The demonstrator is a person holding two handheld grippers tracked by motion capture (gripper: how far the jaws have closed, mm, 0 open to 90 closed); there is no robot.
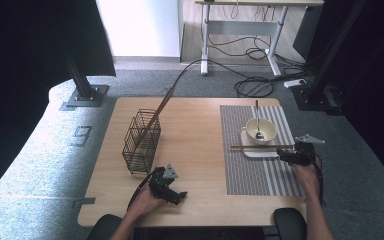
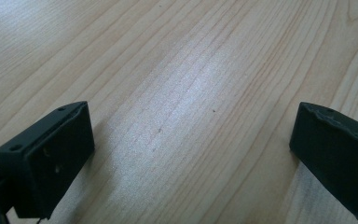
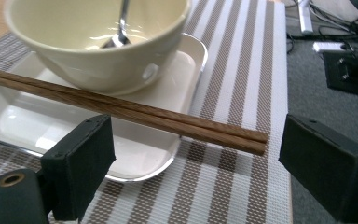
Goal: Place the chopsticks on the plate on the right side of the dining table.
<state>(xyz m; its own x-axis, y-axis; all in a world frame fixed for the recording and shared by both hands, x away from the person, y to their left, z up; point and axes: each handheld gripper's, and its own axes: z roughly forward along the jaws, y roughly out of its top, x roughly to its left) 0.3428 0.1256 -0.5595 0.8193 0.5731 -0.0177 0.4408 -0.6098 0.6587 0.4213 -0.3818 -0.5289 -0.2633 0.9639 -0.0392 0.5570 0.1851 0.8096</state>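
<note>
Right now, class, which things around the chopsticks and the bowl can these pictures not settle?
- Chopsticks: far ends cut off by the right gripper view's left edge.
- Spoon: its head blurred by glare inside the bowl.
- Wire basket: too small in the high view to count the sticks inside.
- Right gripper: open; contact with the chopsticks unclear.

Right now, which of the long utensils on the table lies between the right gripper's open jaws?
The pair of wooden chopsticks laid across the white tray, between the right gripper jaws. The spoon stands in the bowl; another stick leans in the wire basket.
</note>
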